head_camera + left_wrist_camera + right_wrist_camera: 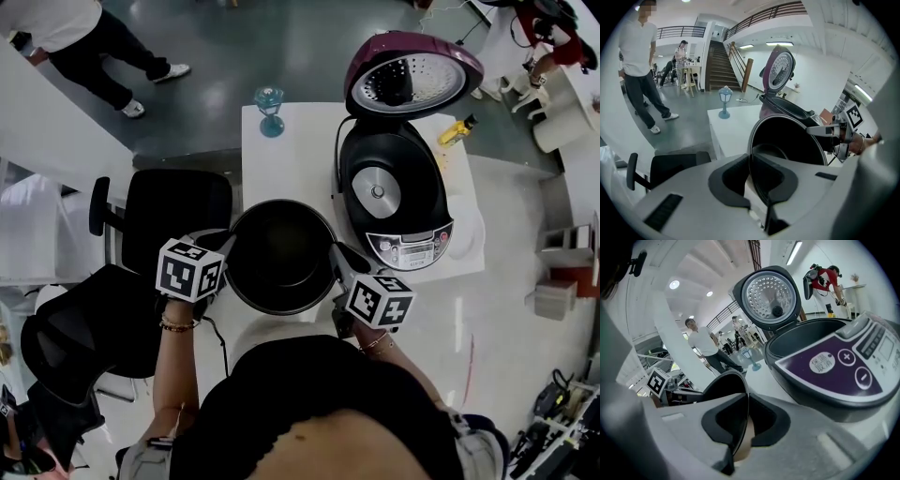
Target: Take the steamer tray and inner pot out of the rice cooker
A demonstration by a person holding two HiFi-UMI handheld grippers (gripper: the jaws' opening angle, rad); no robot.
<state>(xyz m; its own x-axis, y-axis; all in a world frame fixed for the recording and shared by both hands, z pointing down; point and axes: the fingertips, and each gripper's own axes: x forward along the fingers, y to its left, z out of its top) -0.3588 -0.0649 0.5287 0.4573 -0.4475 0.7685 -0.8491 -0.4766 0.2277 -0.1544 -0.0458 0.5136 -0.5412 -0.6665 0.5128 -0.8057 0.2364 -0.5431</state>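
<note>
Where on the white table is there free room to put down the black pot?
Bare table lies left of the rice cooker, between the blue ornament and the inner pot. The right side is crowded: the rice cooker and a yellow bottle fill it.

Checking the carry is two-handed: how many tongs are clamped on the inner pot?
2. The left tongs pinch the left rim of the inner pot; the right tongs pinch its right rim. Neither grip is hidden.
</note>
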